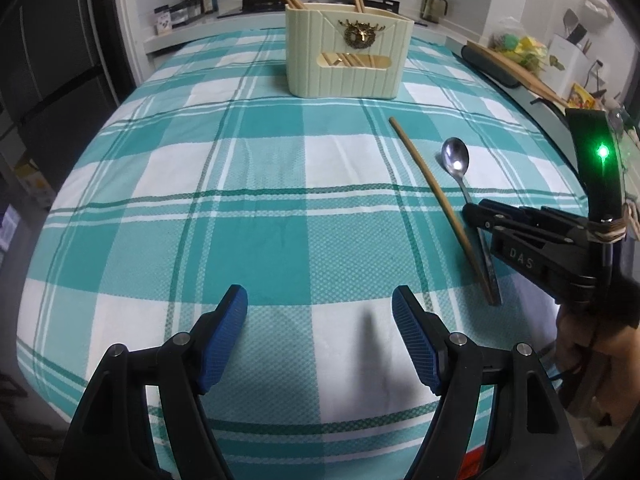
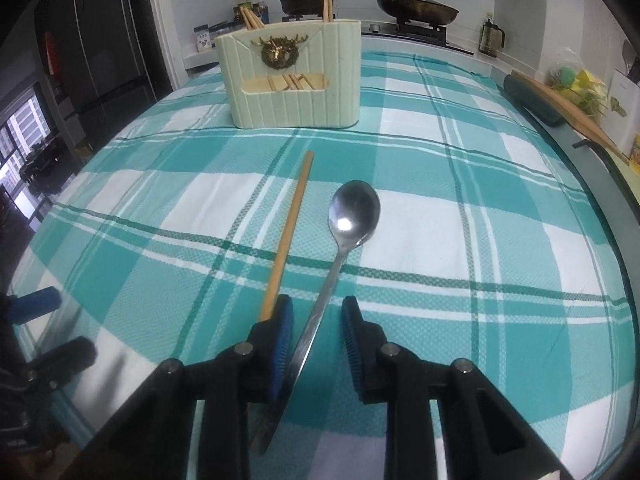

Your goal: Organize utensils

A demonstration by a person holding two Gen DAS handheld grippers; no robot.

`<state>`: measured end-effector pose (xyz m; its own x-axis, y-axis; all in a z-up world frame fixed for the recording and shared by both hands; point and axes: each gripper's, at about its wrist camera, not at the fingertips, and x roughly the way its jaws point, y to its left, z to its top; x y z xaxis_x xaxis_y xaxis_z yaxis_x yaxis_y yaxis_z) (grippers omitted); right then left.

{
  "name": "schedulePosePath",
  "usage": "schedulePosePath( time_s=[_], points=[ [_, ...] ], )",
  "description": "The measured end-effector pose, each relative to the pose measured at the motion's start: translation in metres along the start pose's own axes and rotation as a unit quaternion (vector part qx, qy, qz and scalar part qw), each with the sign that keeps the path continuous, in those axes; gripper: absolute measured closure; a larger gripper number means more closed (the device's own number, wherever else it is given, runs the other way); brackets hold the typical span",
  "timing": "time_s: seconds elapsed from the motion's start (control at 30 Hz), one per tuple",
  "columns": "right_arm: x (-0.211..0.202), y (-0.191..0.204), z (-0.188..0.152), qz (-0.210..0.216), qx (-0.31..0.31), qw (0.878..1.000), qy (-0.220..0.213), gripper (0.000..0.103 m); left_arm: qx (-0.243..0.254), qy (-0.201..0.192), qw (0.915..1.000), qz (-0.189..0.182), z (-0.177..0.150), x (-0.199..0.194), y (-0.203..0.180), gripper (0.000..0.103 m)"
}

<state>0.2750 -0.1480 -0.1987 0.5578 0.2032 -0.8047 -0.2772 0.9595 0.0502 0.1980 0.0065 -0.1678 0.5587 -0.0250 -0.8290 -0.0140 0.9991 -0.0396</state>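
Note:
A metal spoon (image 2: 354,212) and a wooden chopstick (image 2: 292,220) lie side by side on the checked tablecloth. My right gripper (image 2: 316,312) is open, its fingers either side of the spoon's handle, with the chopstick just outside the left finger. A cream utensil holder (image 2: 292,80) with several chopsticks in it stands at the back. In the left wrist view the holder (image 1: 348,56) is at the far middle, and the spoon (image 1: 456,158) and chopstick (image 1: 436,196) are at the right under the right gripper (image 1: 476,216). My left gripper (image 1: 320,308) is open and empty above the cloth.
The teal and white checked tablecloth (image 1: 200,200) covers the table. A stove with pans (image 2: 416,8) and bottles stand behind it. A wooden board and clutter (image 2: 568,96) lie along the right edge. A dark fridge (image 2: 100,40) is at the left.

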Motion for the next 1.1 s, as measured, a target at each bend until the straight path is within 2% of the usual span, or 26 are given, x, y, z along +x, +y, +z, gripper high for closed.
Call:
schedulePosePath(
  time_s=[0.1,0.17,0.27,0.4,0.47,0.53,0.6,0.63,0.67,0.73,0.77,0.8,0.9,1.1],
  points=[
    [0.003,-0.001,-0.003,-0.007,0.001,1.000,-0.007,0.089,-0.004,-0.001,1.0000,0.001,0.002,0.002,0.002,0.024],
    [-0.001,-0.004,-0.008,-0.022,0.006,1.000,-0.011,0.096,-0.005,0.004,0.9999,-0.011,0.008,0.008,-0.003,0.024],
    [-0.007,-0.019,-0.014,-0.050,0.035,0.998,-0.011,0.096,0.006,0.007,0.9988,-0.047,0.024,0.020,-0.023,0.024],
    [-0.017,-0.041,-0.027,-0.084,0.075,0.994,-0.009,0.096,0.039,0.004,0.9979,-0.053,0.049,0.041,-0.061,0.024],
    [-0.021,-0.050,-0.033,-0.087,0.081,0.993,-0.008,0.096,0.059,0.012,0.9973,-0.042,0.057,0.058,-0.080,0.024],
    [-0.026,-0.055,-0.038,-0.089,0.086,0.992,-0.009,0.096,0.085,0.016,0.9961,-0.014,0.059,0.073,-0.097,0.025],
    [-0.029,-0.060,-0.042,-0.088,0.091,0.992,-0.010,0.096,0.121,0.008,0.9924,0.021,0.055,0.081,-0.111,0.029],
    [-0.029,-0.061,-0.043,-0.087,0.093,0.992,-0.011,0.096,0.132,-0.010,0.9909,0.028,0.052,0.078,-0.114,0.030],
    [-0.030,-0.062,-0.045,-0.087,0.093,0.992,-0.011,0.096,0.145,-0.020,0.9885,0.037,0.049,0.077,-0.118,0.036],
    [-0.032,-0.063,-0.049,-0.087,0.089,0.992,-0.016,0.096,0.170,-0.033,0.9842,0.038,0.044,0.073,-0.121,0.057],
    [-0.032,-0.062,-0.050,-0.086,0.087,0.992,-0.018,0.096,0.182,-0.037,0.9817,0.045,0.041,0.072,-0.123,0.081],
    [-0.033,-0.061,-0.051,-0.086,0.085,0.992,-0.021,0.096,0.191,-0.035,0.9793,0.057,0.039,0.074,-0.124,0.096],
    [-0.033,-0.059,-0.052,-0.089,0.079,0.993,-0.025,0.096,0.191,-0.047,0.9776,0.074,0.032,0.070,-0.113,0.098],
    [-0.036,-0.054,-0.057,-0.078,0.063,0.995,-0.027,0.095,0.146,-0.038,0.9837,0.097,0.012,0.051,-0.056,0.098]
  ],
)
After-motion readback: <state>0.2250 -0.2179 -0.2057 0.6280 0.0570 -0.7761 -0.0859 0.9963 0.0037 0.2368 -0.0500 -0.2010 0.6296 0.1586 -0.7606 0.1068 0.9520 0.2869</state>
